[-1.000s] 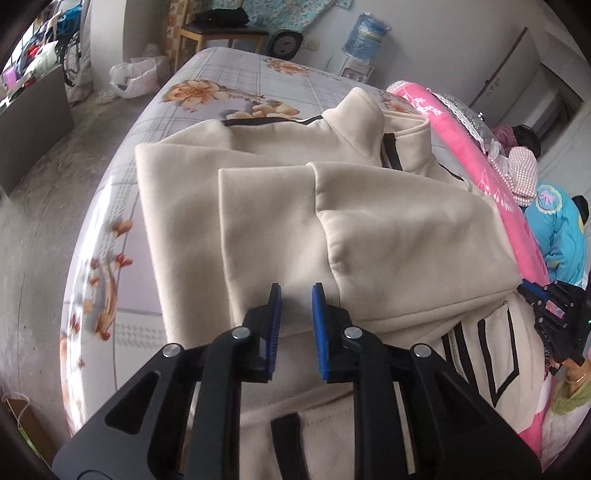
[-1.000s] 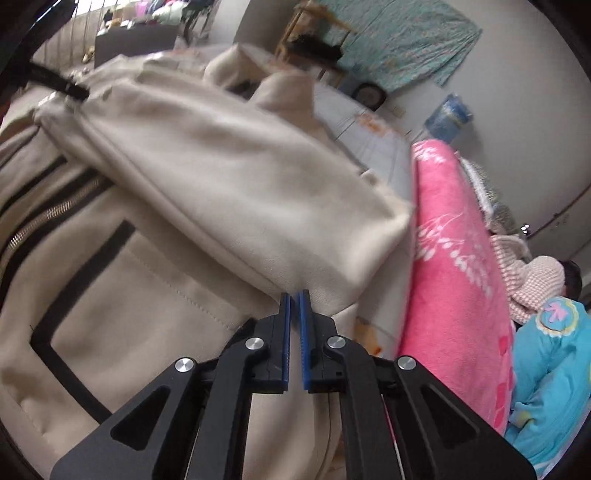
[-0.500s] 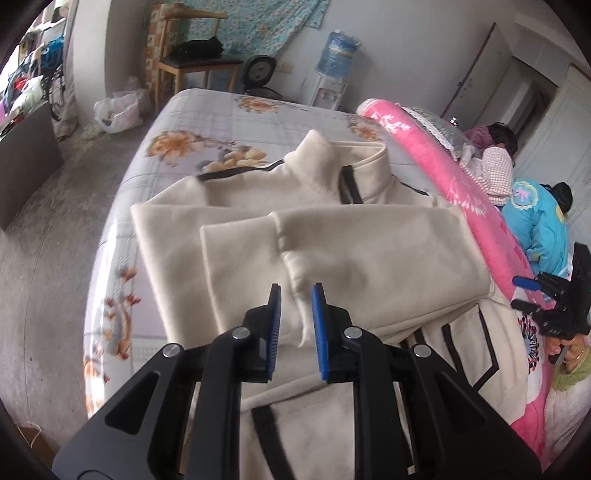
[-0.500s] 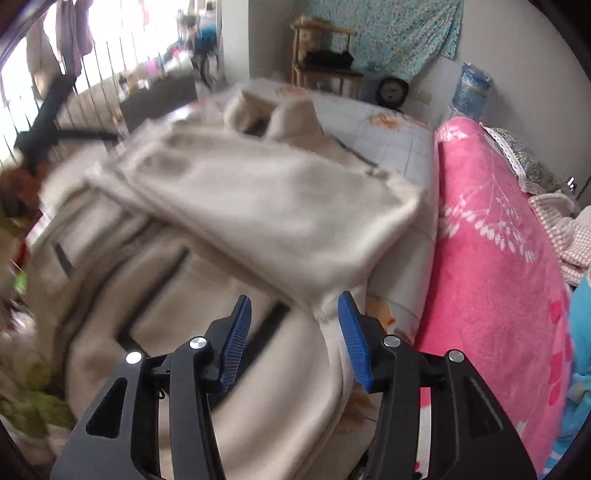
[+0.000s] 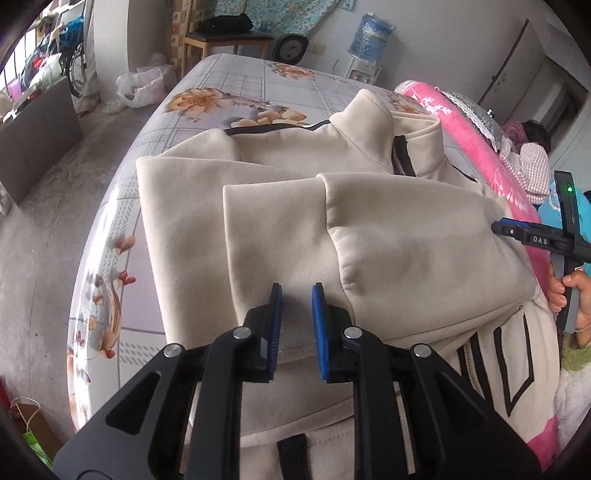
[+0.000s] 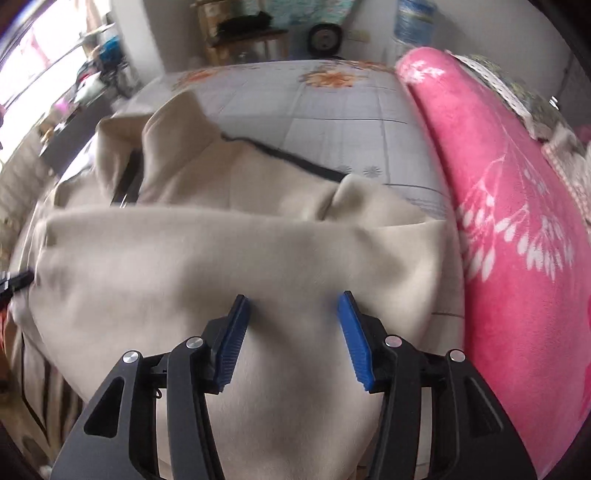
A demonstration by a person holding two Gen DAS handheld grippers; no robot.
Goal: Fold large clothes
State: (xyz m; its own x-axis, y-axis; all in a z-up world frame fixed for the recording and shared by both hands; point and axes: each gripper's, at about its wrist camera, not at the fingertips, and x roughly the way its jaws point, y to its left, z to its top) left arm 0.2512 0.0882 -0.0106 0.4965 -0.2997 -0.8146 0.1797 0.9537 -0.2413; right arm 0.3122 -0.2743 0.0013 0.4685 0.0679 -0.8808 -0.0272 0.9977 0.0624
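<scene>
A cream jacket (image 5: pixel 369 229) with black trim lies on the bed, collar (image 5: pixel 384 125) at the far end and both sleeves folded across the chest. My left gripper (image 5: pixel 297 295) hovers over the near edge of the folded sleeves. Its pads stand a narrow gap apart with nothing between them. My right gripper (image 6: pixel 291 299) stands open above the top sleeve (image 6: pixel 221 258), close to its right end, with no cloth between the pads. In the left wrist view the right gripper (image 5: pixel 517 232) shows at the jacket's right edge, held by a hand (image 5: pixel 569 295).
The floral bedsheet (image 5: pixel 236 85) stretches beyond the collar. A rolled pink blanket (image 6: pixel 517 221) runs along the right side of the bed, with a person (image 5: pixel 532 147) lying behind it. Bare floor (image 5: pixel 44 221) lies left of the bed. A chair (image 5: pixel 221 37) and a water dispenser (image 5: pixel 369 33) stand by the far wall.
My right gripper let go of the sleeve's edge, opened, and swung round so that it faces across the sleeve. The left gripper stays at about the same spot with the same narrow gap.
</scene>
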